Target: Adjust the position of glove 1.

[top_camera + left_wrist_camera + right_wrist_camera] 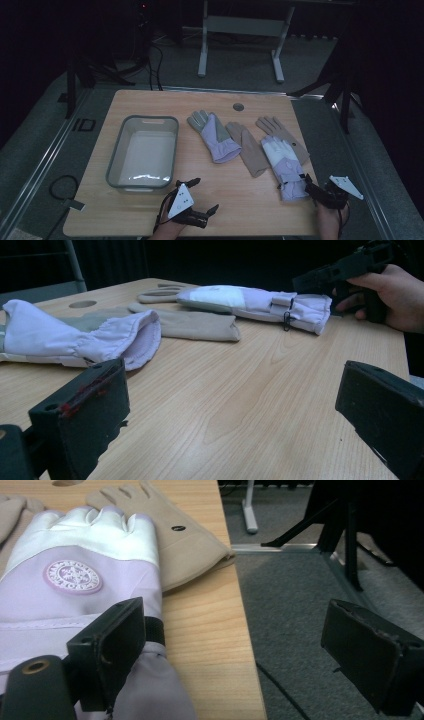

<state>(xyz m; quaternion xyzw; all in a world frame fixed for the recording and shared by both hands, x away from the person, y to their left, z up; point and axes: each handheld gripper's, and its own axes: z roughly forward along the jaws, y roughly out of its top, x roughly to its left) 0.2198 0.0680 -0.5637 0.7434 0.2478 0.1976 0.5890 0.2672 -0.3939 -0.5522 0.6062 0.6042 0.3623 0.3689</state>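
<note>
**Lilac glove at your right hand-held gripper, both grippers spread**

Lilac and white, the ski glove (286, 165) lies flat on the tabletop (240, 210), well to the right of the grey tub (116, 167), with its cuff toward you and its fingers pointing away. Your right hand-held gripper (306, 184) sits at that cuff, farther from the tub than the glove itself; its jaws stand spread, one over the cuff fabric and the other out past the tabletop's edge, pinching nothing. In the right gripper view a round badge (73, 576) shows on the glove's back.

Your left hand-held gripper (204, 194) rests just beside the tub's near right corner, its jaws also spread with bare wood between them.

Between the tub and the ski glove lie a second lilac glove (215, 137), nearest the tub, and a tan glove (247, 149) beside it. Another tan glove (277, 129) lies partly under the ski glove, its fingers reaching beyond it.
</note>
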